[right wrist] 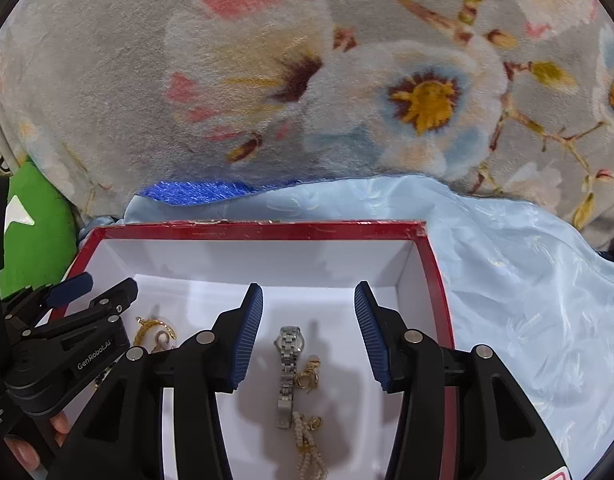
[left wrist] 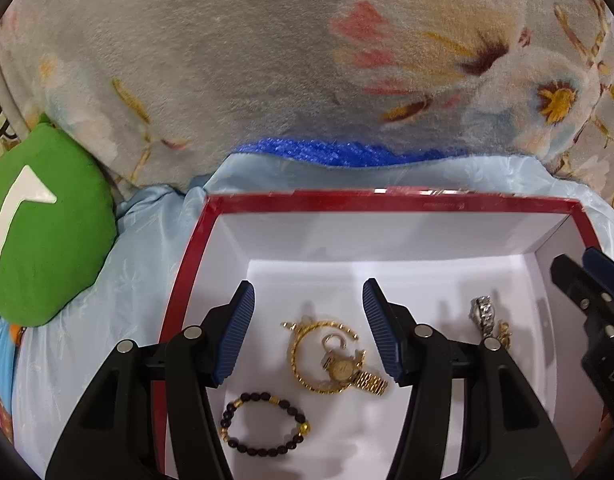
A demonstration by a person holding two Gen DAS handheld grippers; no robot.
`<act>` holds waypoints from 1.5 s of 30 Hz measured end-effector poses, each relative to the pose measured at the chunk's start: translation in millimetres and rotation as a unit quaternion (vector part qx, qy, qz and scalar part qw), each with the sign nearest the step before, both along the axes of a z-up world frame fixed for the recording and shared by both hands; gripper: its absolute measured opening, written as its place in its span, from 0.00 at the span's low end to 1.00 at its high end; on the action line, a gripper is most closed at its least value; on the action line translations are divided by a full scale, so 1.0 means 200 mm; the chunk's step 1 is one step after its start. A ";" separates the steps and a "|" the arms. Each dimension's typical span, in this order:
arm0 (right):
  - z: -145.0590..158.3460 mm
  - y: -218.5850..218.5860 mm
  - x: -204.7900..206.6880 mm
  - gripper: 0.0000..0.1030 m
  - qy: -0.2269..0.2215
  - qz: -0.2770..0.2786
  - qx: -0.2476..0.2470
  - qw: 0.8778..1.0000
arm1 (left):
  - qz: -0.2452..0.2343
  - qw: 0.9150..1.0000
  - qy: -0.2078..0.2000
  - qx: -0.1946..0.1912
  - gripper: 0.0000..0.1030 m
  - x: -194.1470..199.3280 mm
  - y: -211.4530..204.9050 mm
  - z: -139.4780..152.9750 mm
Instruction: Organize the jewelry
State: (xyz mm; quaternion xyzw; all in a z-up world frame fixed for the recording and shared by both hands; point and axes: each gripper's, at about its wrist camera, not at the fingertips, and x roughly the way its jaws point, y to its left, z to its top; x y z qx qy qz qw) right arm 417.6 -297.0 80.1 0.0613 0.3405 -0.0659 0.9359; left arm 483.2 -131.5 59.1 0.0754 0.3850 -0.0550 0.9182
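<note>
Both the left tool (left wrist: pixel 309 330) and right tool (right wrist: pixel 309 332) hang released over the red-rimmed, white-lined cardboard box (left wrist: pixel 387 200); a gold link watch (left wrist: pixel 349 370) and a metal silver watch (right wrist: pixel 288 364) lie inside.

A fuzzy grey blanket with pink and blue flowers (left wrist: pixel 235 80) fills the background; a strip of bright blue fabric (left wrist: pixel 331 152) edges it; pale blue satin cloth (right wrist: pixel 527 280) spreads below; a green cushion with a white mark (left wrist: pixel 47 232) sits at left.

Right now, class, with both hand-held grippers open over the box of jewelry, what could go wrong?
1. The gold watch lies across the gold bangle; lifting one may drag the other.
2. The silver watch touches small gold pieces and a pearl strand, so the right hand-held gripper might snag several.
</note>
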 end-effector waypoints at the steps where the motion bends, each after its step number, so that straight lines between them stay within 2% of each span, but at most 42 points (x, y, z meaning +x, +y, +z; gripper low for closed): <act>1: 0.01 0.01 -0.03 0.46 0.000 -0.001 -0.001 1.000 | 0.006 1.000 -0.013 0.010 0.53 -0.03 0.01 0.01; 2: 0.01 0.02 -0.08 0.48 0.002 0.003 0.004 1.000 | 0.010 0.999 -0.030 0.014 0.56 -0.09 0.03 0.05; 3: 0.02 0.03 -0.12 0.49 0.003 0.008 0.007 1.000 | 0.007 0.999 -0.038 0.008 0.65 -0.13 0.04 0.07; 4: 0.02 0.03 -0.17 0.49 0.004 0.010 0.010 1.000 | 0.007 0.999 -0.046 0.001 0.70 -0.18 0.07 0.09; 6: 0.03 0.04 -0.28 0.49 0.004 0.013 0.025 1.000 | 0.004 0.999 -0.052 -0.014 0.70 -0.28 0.11 0.12; 10: -0.01 0.04 -0.51 0.50 0.011 0.013 0.056 0.998 | -0.014 0.999 -0.026 -0.027 0.70 -0.47 0.16 0.11; 15: -0.07 0.05 -0.73 0.50 0.020 0.001 0.067 0.998 | -0.005 1.000 -0.014 0.002 0.70 -0.66 0.20 0.05; 20: -0.08 0.05 -0.85 0.50 0.026 -0.012 0.066 0.997 | -0.020 1.000 0.013 -0.014 0.70 -0.78 0.23 0.01; 25: -0.08 0.10 -0.92 0.57 0.022 -0.014 0.047 0.999 | -0.025 0.999 0.039 -0.027 0.70 -0.85 0.26 -0.02; 31: -0.13 0.15 -0.94 0.57 0.030 -0.016 0.040 0.999 | -0.015 0.999 0.028 -0.004 0.70 -0.89 0.27 -0.02; 35: -0.16 0.16 -0.94 0.60 0.035 -0.018 0.040 0.998 | -0.014 1.000 0.024 -0.008 0.71 -0.90 0.28 -0.01; 37: -0.17 0.16 -0.95 0.61 0.037 -0.019 0.042 0.998 | -0.005 1.000 0.025 -0.003 0.77 -0.91 0.28 -0.02; 41: -0.18 0.19 -0.95 0.65 0.034 -0.018 0.028 0.999 | 0.003 1.000 0.023 -0.005 0.81 -0.91 0.30 -0.03; 45: -0.18 0.22 -0.95 0.75 0.027 -0.023 0.011 0.999 | 0.009 1.000 0.026 -0.011 0.85 -0.91 0.31 -0.03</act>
